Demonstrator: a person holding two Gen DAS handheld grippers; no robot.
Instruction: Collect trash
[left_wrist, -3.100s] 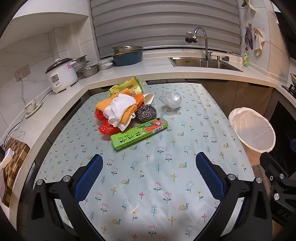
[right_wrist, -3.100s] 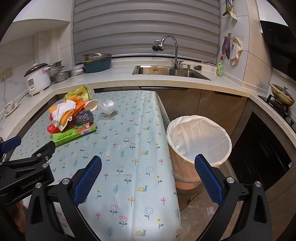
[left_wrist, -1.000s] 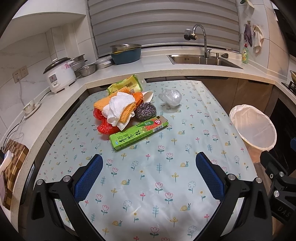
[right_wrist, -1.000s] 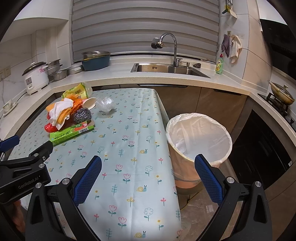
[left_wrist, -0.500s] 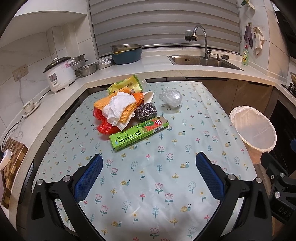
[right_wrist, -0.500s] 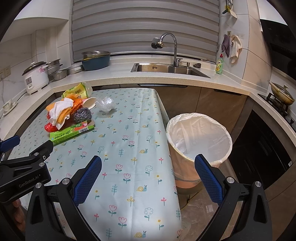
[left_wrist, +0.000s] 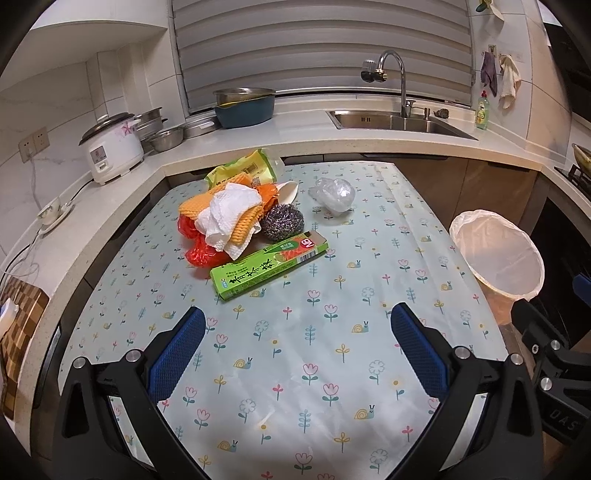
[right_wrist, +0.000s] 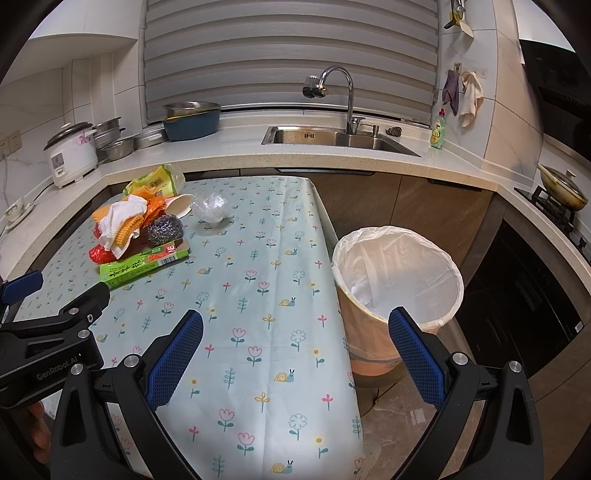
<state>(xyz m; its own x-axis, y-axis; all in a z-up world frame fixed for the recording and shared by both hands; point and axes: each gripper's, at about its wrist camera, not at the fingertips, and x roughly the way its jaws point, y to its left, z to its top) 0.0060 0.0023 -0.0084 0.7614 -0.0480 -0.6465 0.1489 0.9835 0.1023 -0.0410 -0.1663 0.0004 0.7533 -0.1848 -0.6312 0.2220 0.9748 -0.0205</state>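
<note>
A pile of trash sits at the table's far left: a green box (left_wrist: 269, 264) (right_wrist: 144, 267), a steel scourer (left_wrist: 283, 222) (right_wrist: 164, 229), a white paper towel (left_wrist: 228, 215) over orange cloths, red plastic (left_wrist: 197, 253), a yellow-green packet (left_wrist: 246, 170) and a crumpled clear bag (left_wrist: 333, 194) (right_wrist: 213, 206). A lined bin (right_wrist: 397, 280) (left_wrist: 496, 254) stands off the table's right edge. My left gripper (left_wrist: 293, 345) is open above the near table, short of the box. My right gripper (right_wrist: 295, 349) is open over the table's right edge beside the bin.
The floral tablecloth (left_wrist: 295, 369) covers the table. Behind it runs a counter with a rice cooker (left_wrist: 110, 149), pots, a blue basin (left_wrist: 245, 107) and a sink (right_wrist: 332, 138). A stove with a pan (right_wrist: 563, 192) is at the right.
Both views have shifted only slightly; the trash pile and bin stay in place and both grippers remain open.
</note>
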